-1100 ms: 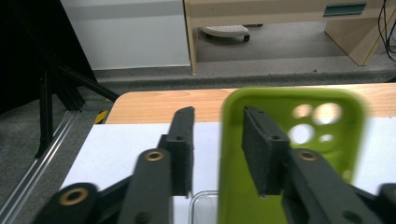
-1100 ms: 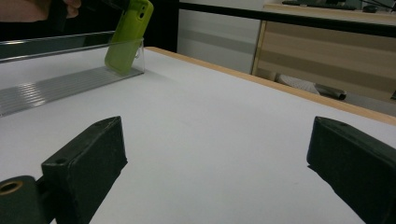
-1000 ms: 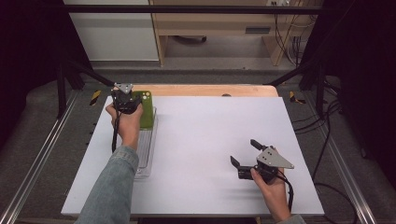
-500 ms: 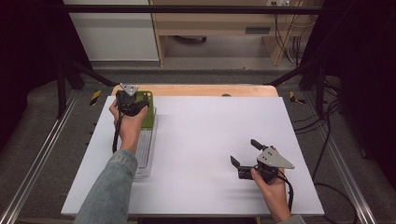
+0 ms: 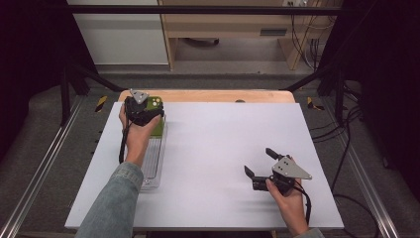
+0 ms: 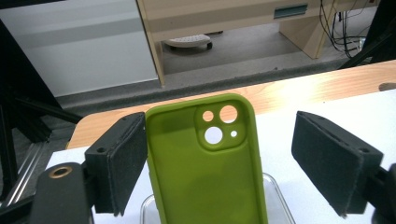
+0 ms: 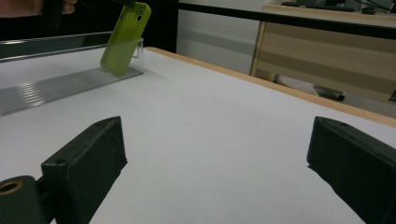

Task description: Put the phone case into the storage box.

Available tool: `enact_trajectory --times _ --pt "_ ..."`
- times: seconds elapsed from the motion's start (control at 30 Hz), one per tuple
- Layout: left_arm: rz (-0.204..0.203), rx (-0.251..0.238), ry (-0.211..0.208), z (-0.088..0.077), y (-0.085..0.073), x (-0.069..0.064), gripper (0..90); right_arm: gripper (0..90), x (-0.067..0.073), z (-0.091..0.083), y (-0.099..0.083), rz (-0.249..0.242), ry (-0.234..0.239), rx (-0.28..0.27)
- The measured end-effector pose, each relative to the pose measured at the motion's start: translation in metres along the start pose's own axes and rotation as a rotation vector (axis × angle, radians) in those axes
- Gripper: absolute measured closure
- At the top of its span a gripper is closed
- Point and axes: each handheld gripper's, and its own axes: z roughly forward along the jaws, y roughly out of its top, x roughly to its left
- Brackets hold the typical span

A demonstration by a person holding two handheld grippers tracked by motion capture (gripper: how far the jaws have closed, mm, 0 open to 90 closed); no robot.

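With the green case [image 6: 205,168] leaning upright in the far end of the clear rack [image 5: 151,163] at the table's left, the left gripper [image 6: 219,163], its jaws just opened and released, should lift straight away without brushing it, while the right gripper [image 5: 261,163] idles agape near-right.

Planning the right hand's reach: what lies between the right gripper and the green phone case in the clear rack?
Only bare white table top, as the right gripper view shows; the right gripper sits open, and the green phone case leans in the clear rack.
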Motion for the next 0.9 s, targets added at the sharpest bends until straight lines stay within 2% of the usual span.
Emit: enact_trajectory --times 0.23,0.6,0.9 --pt "0.002 -0.019 -0.010 -0.0005 0.0002 -0.0007 16.2 4.7 -0.0003 0.0000 0.0000 0.000 0.000 0.000" --pt "-0.011 0.000 -0.061 -0.0005 -0.0019 -0.0021 9.8 4.6 -0.0004 -0.0001 0.0000 -0.002 0.000 0.001" --pt "-0.009 0.004 -0.072 -0.0022 -0.0026 -0.0015 8.8 4.6 -0.0003 0.0000 0.0000 -0.003 -0.001 0.002"
